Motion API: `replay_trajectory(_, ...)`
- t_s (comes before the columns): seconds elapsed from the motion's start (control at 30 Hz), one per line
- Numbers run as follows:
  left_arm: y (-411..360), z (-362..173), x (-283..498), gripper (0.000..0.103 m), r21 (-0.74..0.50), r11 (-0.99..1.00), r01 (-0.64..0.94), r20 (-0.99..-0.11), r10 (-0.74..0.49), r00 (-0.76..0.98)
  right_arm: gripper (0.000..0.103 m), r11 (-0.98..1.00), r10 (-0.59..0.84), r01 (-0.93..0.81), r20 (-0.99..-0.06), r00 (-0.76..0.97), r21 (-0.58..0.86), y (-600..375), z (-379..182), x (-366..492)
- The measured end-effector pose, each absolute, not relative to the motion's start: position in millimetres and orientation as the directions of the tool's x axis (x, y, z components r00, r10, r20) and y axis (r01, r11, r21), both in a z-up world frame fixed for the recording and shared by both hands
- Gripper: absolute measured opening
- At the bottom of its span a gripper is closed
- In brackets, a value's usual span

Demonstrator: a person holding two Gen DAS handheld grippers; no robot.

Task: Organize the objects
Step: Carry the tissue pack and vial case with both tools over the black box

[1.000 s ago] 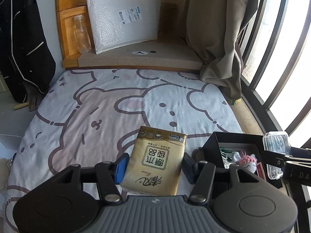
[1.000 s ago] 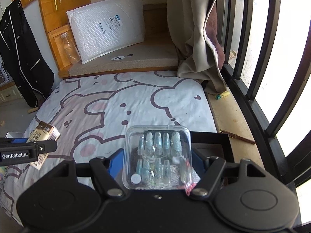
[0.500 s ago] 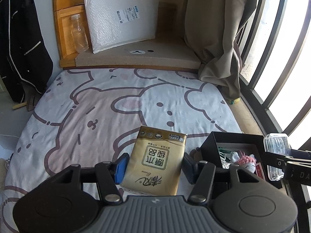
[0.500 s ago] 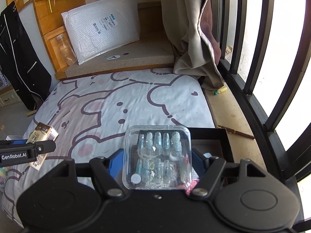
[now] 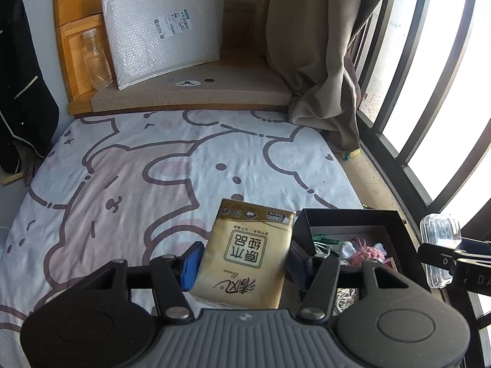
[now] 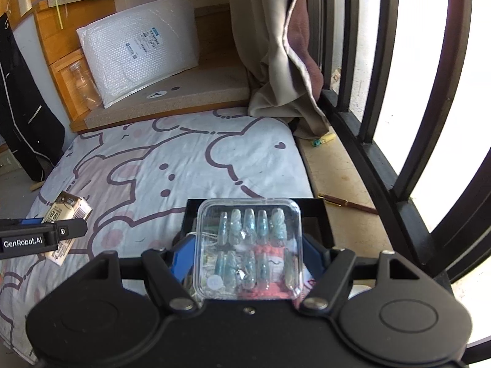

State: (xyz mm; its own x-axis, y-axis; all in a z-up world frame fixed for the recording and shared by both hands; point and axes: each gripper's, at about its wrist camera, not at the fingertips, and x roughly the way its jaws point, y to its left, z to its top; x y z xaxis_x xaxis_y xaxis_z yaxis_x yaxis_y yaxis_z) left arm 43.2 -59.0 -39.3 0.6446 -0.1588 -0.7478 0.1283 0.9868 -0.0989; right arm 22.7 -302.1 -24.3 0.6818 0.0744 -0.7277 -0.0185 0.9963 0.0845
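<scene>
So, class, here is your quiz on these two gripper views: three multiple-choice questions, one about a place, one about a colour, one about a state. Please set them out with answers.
1. Where does the bubble-wrap parcel stand?
A. in the black box
B. on the ledge at the far end of the mattress
C. on the floor by the window

2. What colour is the tissue pack?
A. tan-gold
B. green
C. red

3. What is the right gripper doing?
A. open and empty
B. lying on the mattress
C. closed on the clear case of press-on nails

Answers: 1 B, it leans there beside a clear bottle. 2 A, its wrapper shows that colour. 3 C, both jaws press its sides.
</scene>
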Motion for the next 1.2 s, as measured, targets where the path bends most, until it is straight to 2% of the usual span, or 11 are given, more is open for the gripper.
replay_trajectory(0.73,-129,-51,47,0.058,-0.119,0.957,0.266,-0.745,-0.263,0.613,0.073,0.988,-0.013,0.121,-0.735,0.678,0.095,-377,-35,5)
replay_trajectory(1.2,-131,-49,41,0.058,-0.200,0.934,0.295,-0.714,-0.345,0.609,0.073,0.977,0.006,0.150,-0.725,0.689,0.151,-387,-38,-3)
